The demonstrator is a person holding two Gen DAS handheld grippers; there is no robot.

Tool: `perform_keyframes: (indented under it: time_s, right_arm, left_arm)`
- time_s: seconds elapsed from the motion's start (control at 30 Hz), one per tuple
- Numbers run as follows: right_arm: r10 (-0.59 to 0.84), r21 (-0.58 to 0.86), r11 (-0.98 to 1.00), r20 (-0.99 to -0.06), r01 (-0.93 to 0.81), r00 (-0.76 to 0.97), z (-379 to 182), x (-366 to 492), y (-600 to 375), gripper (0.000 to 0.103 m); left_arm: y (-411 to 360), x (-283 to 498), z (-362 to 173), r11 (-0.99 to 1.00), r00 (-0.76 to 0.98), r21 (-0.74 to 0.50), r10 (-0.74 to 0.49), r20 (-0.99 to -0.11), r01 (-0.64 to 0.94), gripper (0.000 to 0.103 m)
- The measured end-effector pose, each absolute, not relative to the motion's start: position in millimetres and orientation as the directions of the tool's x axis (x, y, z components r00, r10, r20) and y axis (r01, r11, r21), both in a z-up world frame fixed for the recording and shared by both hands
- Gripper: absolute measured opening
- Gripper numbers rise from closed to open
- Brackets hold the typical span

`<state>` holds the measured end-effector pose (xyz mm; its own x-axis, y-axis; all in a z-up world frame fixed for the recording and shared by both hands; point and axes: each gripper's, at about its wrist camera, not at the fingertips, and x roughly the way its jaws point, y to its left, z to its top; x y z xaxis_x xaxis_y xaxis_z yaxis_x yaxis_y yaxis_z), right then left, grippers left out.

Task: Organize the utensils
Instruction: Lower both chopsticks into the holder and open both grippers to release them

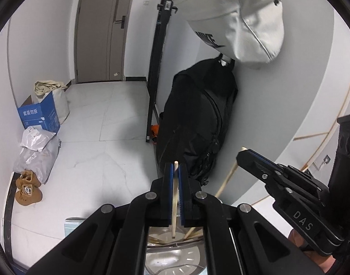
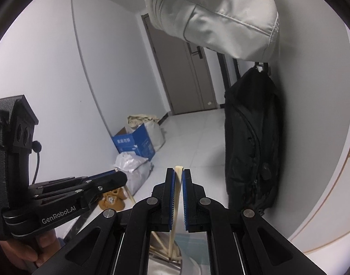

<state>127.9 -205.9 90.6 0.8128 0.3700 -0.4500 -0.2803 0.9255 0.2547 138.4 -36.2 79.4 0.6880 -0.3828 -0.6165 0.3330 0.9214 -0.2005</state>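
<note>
In the left wrist view my left gripper [image 1: 176, 168] is shut on a wooden chopstick [image 1: 174, 208], which hangs steeply down between the blue pads. Its lower tip sits over a steel utensil holder [image 1: 175, 259] that contains several more chopsticks [image 1: 191, 232]. My right gripper [image 1: 241, 153] comes in from the right, shut on a second chopstick [image 1: 227, 180]. In the right wrist view the right gripper [image 2: 179, 171] clamps that chopstick [image 2: 175, 217], pointing down at the holder [image 2: 193, 267]. The left gripper [image 2: 123, 176] is at the left with its chopstick [image 2: 130, 196].
A black backpack [image 1: 197, 123] hangs against the white wall, with a white bag [image 1: 232, 18] above it. A black stand [image 1: 154, 80] rises beside them. On the tiled floor at the left are a blue box [image 1: 40, 114], grey parcel bags [image 1: 37, 151] and brown shoes [image 1: 28, 190].
</note>
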Motion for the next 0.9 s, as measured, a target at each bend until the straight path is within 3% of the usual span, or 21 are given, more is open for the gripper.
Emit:
perform_keyframes:
  time_s: [0.43,0.47,0.5,0.6,0.63,0.67,0.8,0.9]
  right_arm:
    - [0.420,0.266,0.908,-0.539,-0.325,0.731,60.2,116.5,-198.7,0.009]
    - [0.429,0.274,0.903,-0.541,-0.331,0.724,59.2,114.8,-198.2,0.009]
    - [0.427,0.270,0.904,-0.545,-0.330,0.722,59.1,112.6,-197.4,0.015]
    - [0.428,0.283,0.903,-0.526,-0.324,0.735,63.7,103.6,-201.1,0.043]
    - [0.435,0.292,0.899,-0.516,-0.325,0.738,65.2,100.6,-203.2,0.047]
    - [0.439,0.299,0.897,-0.505,-0.326,0.743,66.8,97.3,-205.3,0.047]
    - [0.433,0.289,0.900,-0.491,-0.327,0.756,75.3,80.6,-208.0,0.048]
    - [0.420,0.279,0.906,-0.484,-0.320,0.768,78.5,69.7,-209.6,0.056]
  left_arm:
    - [-25.7,143.6,65.6,0.875,0.501,-0.338,-0.478,-0.722,0.347,0.001]
    - [-24.5,142.0,67.2,0.876,0.498,-0.341,-0.477,-0.724,0.343,0.004]
    - [-22.1,140.5,69.6,0.877,0.495,-0.344,-0.475,-0.727,0.336,0.009]
    - [-10.8,130.1,79.3,0.883,0.527,-0.358,-0.469,-0.708,0.304,0.034]
    - [-7.0,127.5,78.9,0.885,0.540,-0.361,-0.466,-0.701,0.295,0.046]
    - [-3.4,122.7,81.6,0.888,0.556,-0.361,-0.460,-0.692,0.285,0.051]
    - [-0.8,113.0,85.1,0.899,0.584,-0.345,-0.437,-0.684,0.268,0.051]
    - [-0.5,105.5,87.1,0.906,0.601,-0.334,-0.422,-0.679,0.259,0.051]
